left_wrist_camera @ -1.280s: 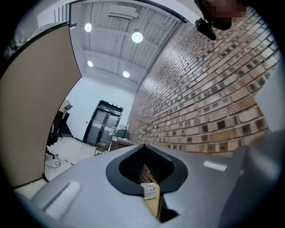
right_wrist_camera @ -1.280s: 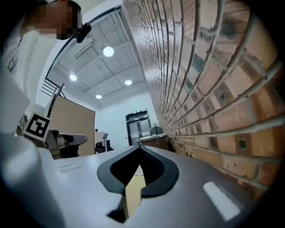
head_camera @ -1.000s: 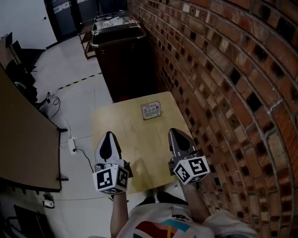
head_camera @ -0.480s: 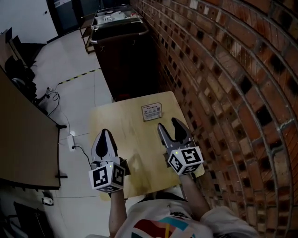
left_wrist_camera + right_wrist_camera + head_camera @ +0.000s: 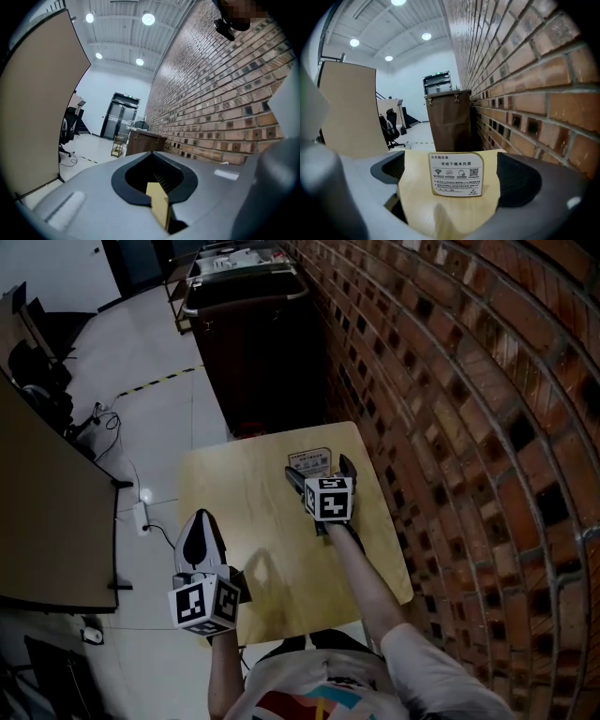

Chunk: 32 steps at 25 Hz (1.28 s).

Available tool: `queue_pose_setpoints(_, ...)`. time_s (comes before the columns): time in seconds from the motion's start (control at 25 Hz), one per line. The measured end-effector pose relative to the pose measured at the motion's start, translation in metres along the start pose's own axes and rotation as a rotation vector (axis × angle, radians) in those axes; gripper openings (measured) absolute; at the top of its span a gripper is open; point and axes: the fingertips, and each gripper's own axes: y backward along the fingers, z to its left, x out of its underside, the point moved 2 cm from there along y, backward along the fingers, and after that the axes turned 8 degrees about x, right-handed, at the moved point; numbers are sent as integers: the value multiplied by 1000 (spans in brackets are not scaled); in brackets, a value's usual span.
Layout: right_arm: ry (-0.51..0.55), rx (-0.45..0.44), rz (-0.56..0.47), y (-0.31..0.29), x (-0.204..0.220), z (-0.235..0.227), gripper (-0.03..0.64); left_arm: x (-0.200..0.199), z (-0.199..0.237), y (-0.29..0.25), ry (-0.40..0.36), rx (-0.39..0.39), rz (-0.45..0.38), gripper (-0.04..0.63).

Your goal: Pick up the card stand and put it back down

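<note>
The tall dark-brown bin [image 5: 248, 352] beyond the far edge hides its contents from me. My right claw [image 5: 322, 474] is opening around the upright printed card stand [image 5: 456, 173], far right on the pale wooden worktop [image 5: 234, 493] beside the brick wall [image 5: 450, 381]. My left claw [image 5: 201, 521] is clenched and empty, near left.
</note>
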Motion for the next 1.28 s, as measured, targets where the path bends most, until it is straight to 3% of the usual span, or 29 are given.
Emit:
queue_pose_setpoints(0.12,57,50,43,-25,12,-3,577,10,12,-6,-6,-19,29,5)
queue_pose_setpoints(0.44,69,81,131,-73,37,-2,577,39,28,-27,24,-47,99,5)
queue_pose_setpoints(1.04,102,38,94,-82,39,-5,575,45,36,-30,36,-72,98,5)
queue_pose_setpoints(1.12,111,32,62,-72,32,-6,575,40,31,-30,40,-72,86,5)
queue_pose_setpoints(1.28,122,34,-109,-22,-14,-2,569,22,25,-28,19,-61,30,5)
